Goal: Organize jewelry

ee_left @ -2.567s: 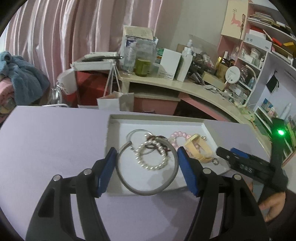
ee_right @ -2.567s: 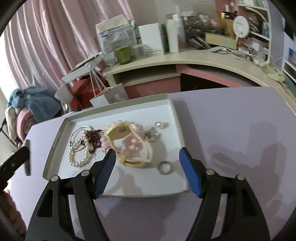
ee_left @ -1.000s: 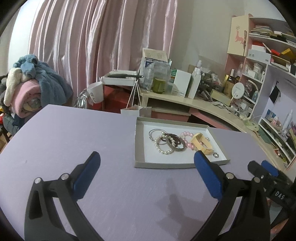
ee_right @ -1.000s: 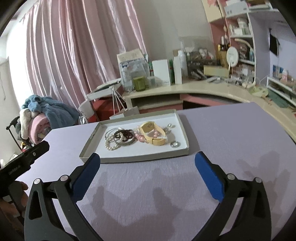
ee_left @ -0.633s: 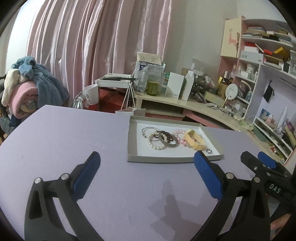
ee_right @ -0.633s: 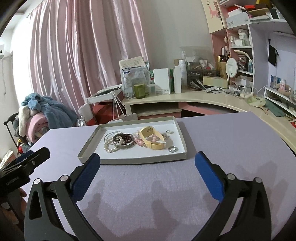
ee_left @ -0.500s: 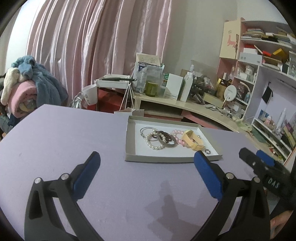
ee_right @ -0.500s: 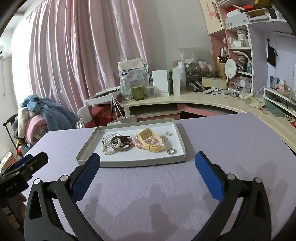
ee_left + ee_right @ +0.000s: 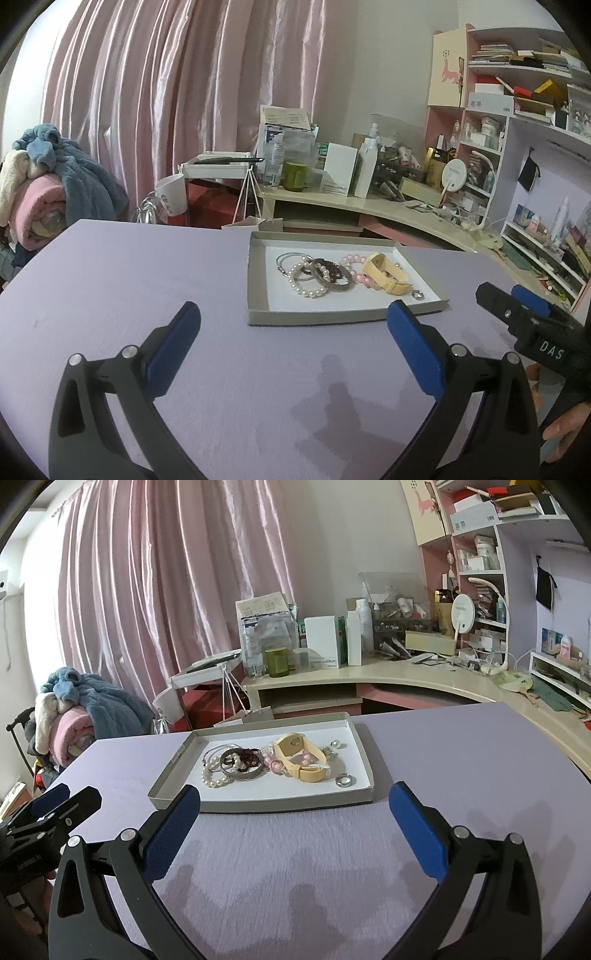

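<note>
A shallow grey tray (image 9: 258,314) (image 9: 258,805) with a white floor lies on the lilac table. In it are a pearl bracelet (image 9: 308,291) (image 9: 212,781), a grey metal bangle (image 9: 334,284) (image 9: 243,771), a dark bead bracelet (image 9: 251,755), a pink bead bracelet (image 9: 351,258), a yellow strap (image 9: 384,275) (image 9: 299,757) and a silver ring (image 9: 418,294) (image 9: 343,780). My left gripper (image 9: 291,325) is open and empty, held back from the tray's near edge. My right gripper (image 9: 295,806) is open and empty, just before the tray's front wall.
The lilac table (image 9: 129,280) spreads to the left and front. A cluttered beige desk (image 9: 369,675) with boxes and bottles stands behind. A pile of blankets (image 9: 48,195) is at the far left. Shelves (image 9: 517,129) fill the right wall.
Both grippers have pulled back from over the tray and opened wide. The grey bangle now lies among the bracelets in the tray. In the last half second little has moved.
</note>
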{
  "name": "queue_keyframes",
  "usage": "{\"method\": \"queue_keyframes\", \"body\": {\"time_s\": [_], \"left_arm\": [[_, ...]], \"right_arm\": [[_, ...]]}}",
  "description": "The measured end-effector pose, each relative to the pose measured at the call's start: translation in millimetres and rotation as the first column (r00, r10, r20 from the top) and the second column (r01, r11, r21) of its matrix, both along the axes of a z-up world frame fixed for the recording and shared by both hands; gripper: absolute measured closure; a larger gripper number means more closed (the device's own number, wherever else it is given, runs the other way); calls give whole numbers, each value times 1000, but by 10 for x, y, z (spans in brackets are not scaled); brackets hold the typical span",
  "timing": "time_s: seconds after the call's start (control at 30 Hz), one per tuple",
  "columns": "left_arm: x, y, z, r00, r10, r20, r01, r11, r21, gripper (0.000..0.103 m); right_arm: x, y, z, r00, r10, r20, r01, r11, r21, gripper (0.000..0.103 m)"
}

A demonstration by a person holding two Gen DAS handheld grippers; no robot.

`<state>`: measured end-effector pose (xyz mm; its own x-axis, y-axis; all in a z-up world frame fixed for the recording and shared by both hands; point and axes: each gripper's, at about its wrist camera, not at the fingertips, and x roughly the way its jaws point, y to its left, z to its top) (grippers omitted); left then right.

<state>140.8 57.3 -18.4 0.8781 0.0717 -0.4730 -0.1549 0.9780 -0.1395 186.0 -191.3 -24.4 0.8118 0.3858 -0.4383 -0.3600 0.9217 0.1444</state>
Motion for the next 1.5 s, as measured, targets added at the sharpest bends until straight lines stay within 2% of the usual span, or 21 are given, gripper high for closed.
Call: {"method": "queue_keyframes", "body": {"time_s": [0.6, 1.07, 1.5], "left_arm": [[27, -54, -27, 1000, -27, 4, 27, 1000, -13, 2], [108, -97, -18, 998, -68, -9, 68, 998, -9, 2], [130, -85, -29, 998, -63, -10, 63, 998, -16, 2]], "right_arm": [[72, 58, -43, 999, 44, -25, -44, 999, 16, 1], [106, 72, -80, 998, 42, -37, -42, 999, 20, 1], [125, 84, -101, 999, 42, -35, -42, 999, 21, 1]]}}
